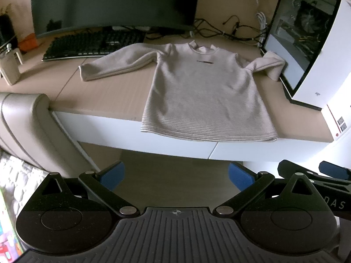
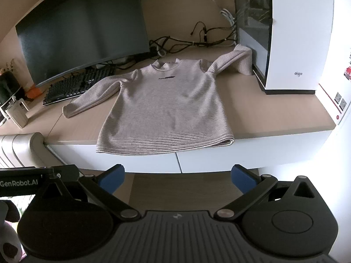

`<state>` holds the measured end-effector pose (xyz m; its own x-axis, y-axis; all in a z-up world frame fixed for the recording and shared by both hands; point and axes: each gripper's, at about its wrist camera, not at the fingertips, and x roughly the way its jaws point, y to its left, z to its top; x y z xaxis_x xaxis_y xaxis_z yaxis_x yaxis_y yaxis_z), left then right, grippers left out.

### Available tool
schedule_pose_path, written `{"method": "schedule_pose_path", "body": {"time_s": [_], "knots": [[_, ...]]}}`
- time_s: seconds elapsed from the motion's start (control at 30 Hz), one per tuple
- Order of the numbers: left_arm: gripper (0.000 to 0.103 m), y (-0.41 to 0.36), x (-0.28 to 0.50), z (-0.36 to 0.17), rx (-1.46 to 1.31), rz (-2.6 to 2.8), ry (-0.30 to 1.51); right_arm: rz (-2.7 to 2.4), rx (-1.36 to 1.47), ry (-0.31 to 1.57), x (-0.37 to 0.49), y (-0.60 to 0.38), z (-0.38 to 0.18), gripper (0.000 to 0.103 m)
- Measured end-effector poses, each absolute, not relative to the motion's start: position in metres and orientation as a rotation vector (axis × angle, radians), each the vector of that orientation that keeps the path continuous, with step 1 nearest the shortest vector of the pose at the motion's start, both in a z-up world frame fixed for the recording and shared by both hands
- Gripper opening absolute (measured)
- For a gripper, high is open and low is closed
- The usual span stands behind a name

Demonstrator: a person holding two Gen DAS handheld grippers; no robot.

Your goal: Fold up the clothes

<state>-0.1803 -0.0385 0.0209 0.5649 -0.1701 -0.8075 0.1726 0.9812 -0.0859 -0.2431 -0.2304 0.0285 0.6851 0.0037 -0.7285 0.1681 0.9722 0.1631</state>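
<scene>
Striped sweater (image 1: 204, 92) flat, front up, on counter (image 1: 105, 92), hem at near edge. One sleeve (image 1: 118, 63) lies toward keyboard (image 1: 92, 43); other sleeve (image 2: 232, 62) bunched against PC case (image 2: 296, 32). Left gripper (image 1: 175, 176) and right gripper (image 2: 177, 178) both spread wide, empty, well short of cloth. Fold not begun. Suggest: free bunched sleeve first, pinch at cuff, lay across chest — keep fabric flat, avoid cables (image 2: 186, 41).

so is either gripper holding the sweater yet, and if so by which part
Nothing is held. The left gripper and right gripper both have jaws wide open, short of the desk; the sweater lies flat, untouched.
</scene>
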Motion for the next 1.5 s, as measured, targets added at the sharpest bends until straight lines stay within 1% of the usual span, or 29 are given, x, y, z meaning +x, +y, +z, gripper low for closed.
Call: {"method": "schedule_pose_path", "body": {"time_s": [0.53, 0.77, 0.93, 1.07, 1.17, 1.37, 1.5], "knots": [[0.103, -0.031, -0.102, 0.005, -0.045, -0.201, 1.032, -0.076, 0.232, 0.88, -0.172, -0.231, 0.01, 0.103], [0.103, -0.024, -0.048, -0.023, -0.131, -0.273, 1.112, -0.064, 0.225, 0.97, -0.115, -0.228, -0.011, 0.103], [0.103, -0.024, -0.003, -0.031, -0.133, -0.285, 1.119, -0.071, 0.233, 1.004, -0.072, -0.226, -0.02, 0.103], [0.103, -0.018, 0.038, -0.033, -0.114, -0.28, 1.115, -0.14, 0.293, 1.042, -0.036, -0.229, -0.031, 0.103], [0.103, -0.005, 0.064, -0.04, -0.135, -0.255, 1.12, -0.186, 0.367, 1.065, -0.01, -0.229, -0.036, 0.103], [0.103, 0.042, 0.11, -0.063, -0.209, -0.153, 1.138, -0.259, 0.405, 1.125, 0.025, -0.23, -0.054, 0.103], [0.103, 0.065, 0.135, -0.062, -0.244, -0.118, 1.13, -0.271, 0.458, 1.186, 0.045, -0.232, -0.068, 0.103]]}}
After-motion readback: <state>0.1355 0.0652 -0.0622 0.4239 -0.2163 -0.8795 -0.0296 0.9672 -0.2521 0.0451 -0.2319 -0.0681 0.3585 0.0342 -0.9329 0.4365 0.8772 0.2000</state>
